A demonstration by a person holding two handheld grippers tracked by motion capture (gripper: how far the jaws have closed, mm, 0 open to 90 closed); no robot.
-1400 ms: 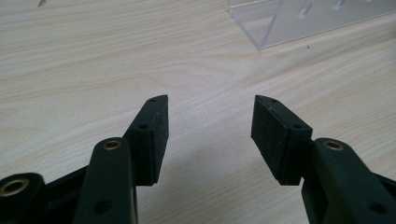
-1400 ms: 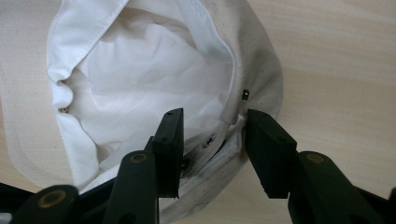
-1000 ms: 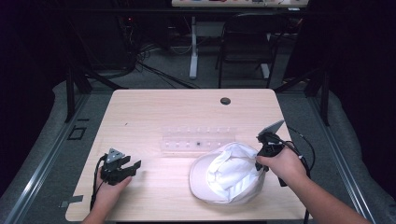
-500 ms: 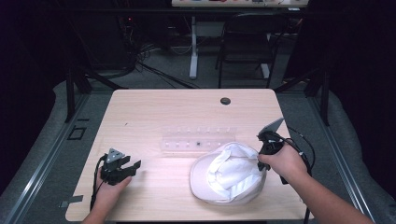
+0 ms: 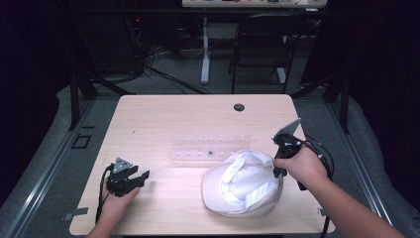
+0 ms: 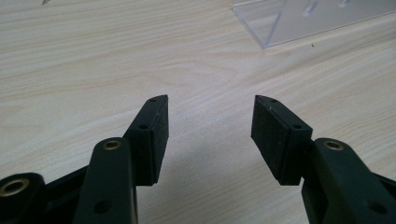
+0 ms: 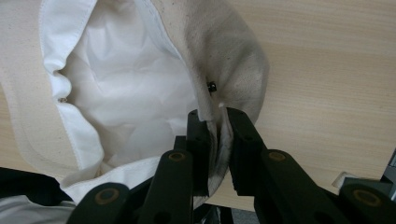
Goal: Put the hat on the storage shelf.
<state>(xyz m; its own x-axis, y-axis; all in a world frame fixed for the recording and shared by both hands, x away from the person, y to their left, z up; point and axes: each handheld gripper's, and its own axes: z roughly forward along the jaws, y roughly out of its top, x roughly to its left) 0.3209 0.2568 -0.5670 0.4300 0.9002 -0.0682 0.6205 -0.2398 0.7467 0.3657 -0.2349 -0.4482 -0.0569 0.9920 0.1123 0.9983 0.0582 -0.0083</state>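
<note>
Together we counted one white cap (image 5: pixel 245 182), one clear rack (image 5: pixel 210 148) and two hand-held grippers on the bench (image 5: pixel 168 119).

We saw the right hand-held gripper (image 7: pixel 217 122) clenched on the cap's edge at the bench's near right, the cap lying open side up. We saw the left hand-held gripper (image 6: pixel 208 120) released, jaws apart over bare pale wood near the rack's end. Beyond the bench stood one dark chair (image 5: pixel 262 44), cables on the floor.
</note>
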